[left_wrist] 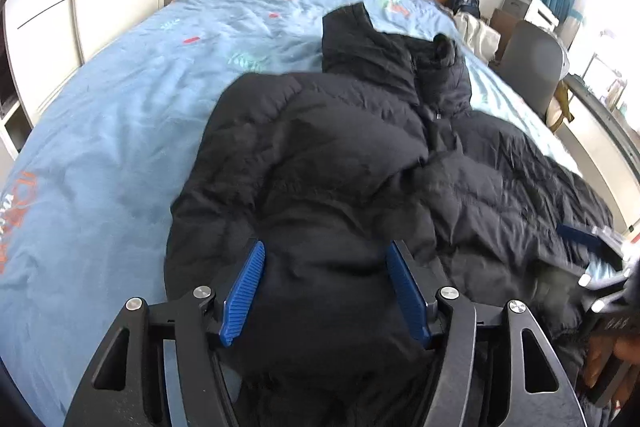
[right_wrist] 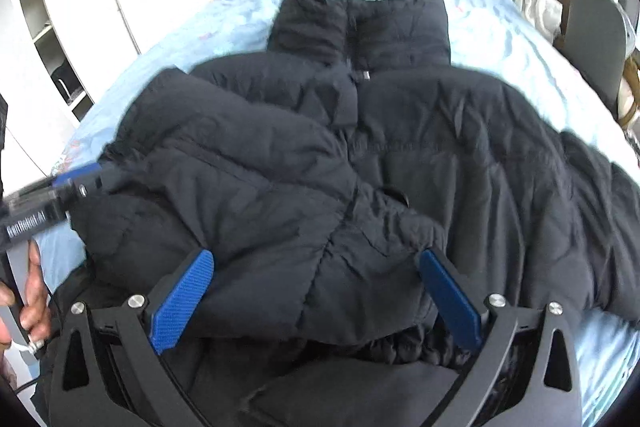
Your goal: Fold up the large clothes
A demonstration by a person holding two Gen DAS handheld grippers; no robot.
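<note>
The black puffer jacket (right_wrist: 360,155) lies front-up along the bed's (left_wrist: 120,107) right edge, one sleeve folded across. Left gripper (left_wrist: 324,291) and right gripper (right_wrist: 316,295) both gape, empty — next, grasp the hem.

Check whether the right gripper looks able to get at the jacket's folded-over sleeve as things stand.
Probably yes. The right gripper is open, its jaws wide either side of the sleeve folded across the black puffer jacket. Nothing lies between them; the left gripper sits off to the side.
</note>
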